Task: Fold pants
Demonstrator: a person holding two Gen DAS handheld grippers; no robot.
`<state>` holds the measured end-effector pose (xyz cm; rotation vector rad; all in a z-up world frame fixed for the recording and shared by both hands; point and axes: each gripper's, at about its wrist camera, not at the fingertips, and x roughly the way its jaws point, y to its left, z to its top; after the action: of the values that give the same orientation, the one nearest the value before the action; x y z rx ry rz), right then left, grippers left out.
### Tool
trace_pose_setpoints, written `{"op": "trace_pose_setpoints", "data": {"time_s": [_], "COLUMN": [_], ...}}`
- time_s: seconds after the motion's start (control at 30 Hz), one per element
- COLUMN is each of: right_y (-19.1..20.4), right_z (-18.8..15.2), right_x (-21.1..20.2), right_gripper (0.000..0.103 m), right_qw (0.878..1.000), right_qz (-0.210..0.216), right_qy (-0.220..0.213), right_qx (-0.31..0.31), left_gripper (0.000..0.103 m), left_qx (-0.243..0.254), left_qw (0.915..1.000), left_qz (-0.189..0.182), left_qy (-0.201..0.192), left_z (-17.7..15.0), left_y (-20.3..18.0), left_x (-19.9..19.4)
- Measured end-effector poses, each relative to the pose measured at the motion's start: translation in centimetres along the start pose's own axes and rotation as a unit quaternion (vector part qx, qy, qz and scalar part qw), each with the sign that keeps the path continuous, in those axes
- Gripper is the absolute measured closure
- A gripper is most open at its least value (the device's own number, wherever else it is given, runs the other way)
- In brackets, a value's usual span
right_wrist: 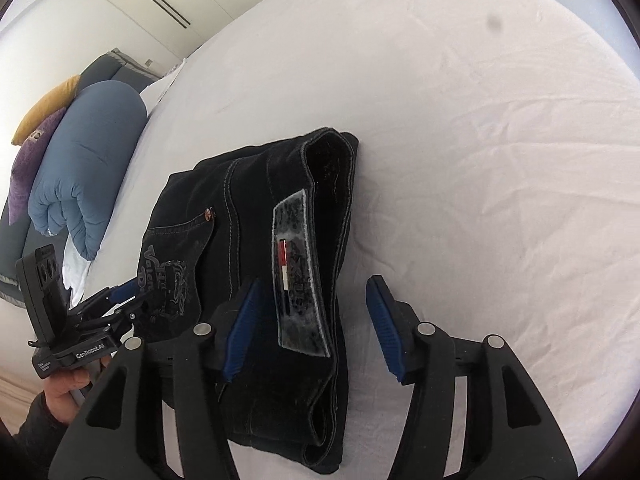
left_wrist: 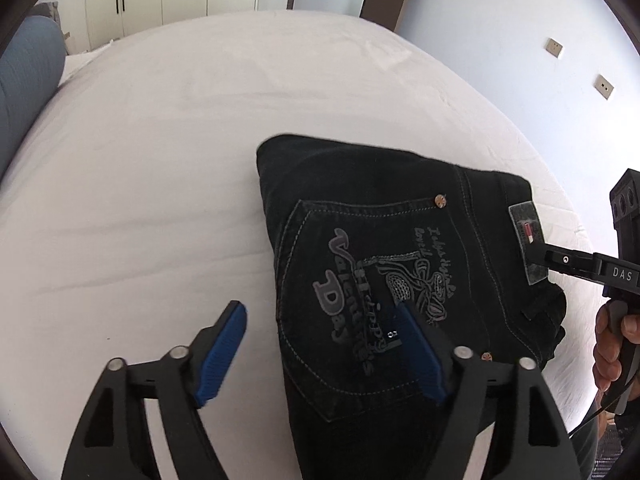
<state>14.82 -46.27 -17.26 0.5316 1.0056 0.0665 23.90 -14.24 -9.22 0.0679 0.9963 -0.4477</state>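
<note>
I stand at what I judge to be the closing step of the fold: the black pants (left_wrist: 384, 280) lie on the white bed sheet (left_wrist: 160, 160) as a compact stack, back pocket print up, and nothing remains stretched out. Starting at the left of the scene, a rolled blue duvet (right_wrist: 86, 160) sits at the far left edge of the bed, well apart from the work. Next comes my left gripper (left_wrist: 324, 356), its jaws spread wide; one blue pad hangs over bare sheet just left of the stack, the other over the printed pocket (left_wrist: 360, 280), and neither presses the cloth, so it holds nothing. Further right, my right gripper (right_wrist: 312, 332) stands about half open, straddling the waistband end; its left pad sits at the denim beside the grey brand patch (right_wrist: 300, 276), its right pad hangs over bare sheet, and whether the left pad brushes the fabric I cannot tell, but nothing is gripped. The waistband edge (right_wrist: 332, 168) gapes a little at the far right of the stack. The next move, as I read it, calls for lifting both tools straight off without dragging a layer, or a light press to flatten that raised edge.
</note>
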Motion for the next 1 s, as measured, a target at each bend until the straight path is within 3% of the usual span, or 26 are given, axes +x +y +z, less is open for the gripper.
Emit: {"op": "trace_pose_setpoints", "data": {"time_s": [0.07,0.2,0.27,0.33,0.4,0.47,0.53,0.63,0.77,0.93,1.0], "right_y": [1.3,3.7,5.7,7.8,9.8,11.7,13.2,14.9,17.3,18.3,18.8], "right_z": [-0.6,-3.1,-4.5,-6.3,-8.2,-9.9,-11.3,-12.6,-13.3,-14.4,-15.0], "right_x": [-1.5,-6.1,-8.7,-11.9,-15.0,-17.7,-20.1,-22.6,-24.7,-27.9,-29.4], "right_gripper": [0.05,0.049,0.04,0.027,0.016,0.008,0.006,0.003,0.003,0.002,0.002], "right_qw": [1.0,0.993,0.985,0.97,0.951,0.928,0.909,0.893,0.888,0.902,0.908], "right_qz": [-0.019,-0.065,-0.091,-0.107,-0.121,-0.134,-0.136,-0.146,-0.141,-0.137,-0.117], "right_qy": [-0.019,-0.088,-0.137,-0.205,-0.269,-0.329,-0.371,-0.4,-0.407,-0.382,-0.374], "right_qx": [-0.004,-0.033,-0.054,-0.071,-0.095,-0.114,-0.131,-0.143,-0.162,-0.143,-0.145], "left_gripper": [0.001,0.0,0.0,0.0,0.0,0.0,0.0,0.0,0.0,0.0,0.0], "left_qx": [0.006,-0.003,-0.011,-0.006,0.001,0.001,0.004,0.026,0.035,0.047,0.052], "left_qw": [0.9988,0.9916,0.9855,0.9721,0.9575,0.9447,0.9399,0.9321,0.942,0.9532,0.9571], "left_qz": [0.024,0.064,0.075,0.109,0.142,0.163,0.165,0.173,0.145,0.14,0.134], "left_qy": [-0.043,-0.113,-0.152,-0.207,-0.251,-0.285,-0.299,-0.317,-0.301,-0.264,-0.252], "left_z": [-1.1,-2.8,-4.4,-5.4,-2.3,-2.4,-2.8,-3.9,-3.8,-3.9,-4.0], "left_y": [-0.5,-0.2,0.2,-0.7,-2.3,-3.0,-3.2,-4.8,-6.1,-7.3,-8.0], "left_x": [-2.6,-8.2,-11.6,-15.3,-18.0,-21.3,-24.2,-26.8,-28.4,-29.8,-30.1]}}
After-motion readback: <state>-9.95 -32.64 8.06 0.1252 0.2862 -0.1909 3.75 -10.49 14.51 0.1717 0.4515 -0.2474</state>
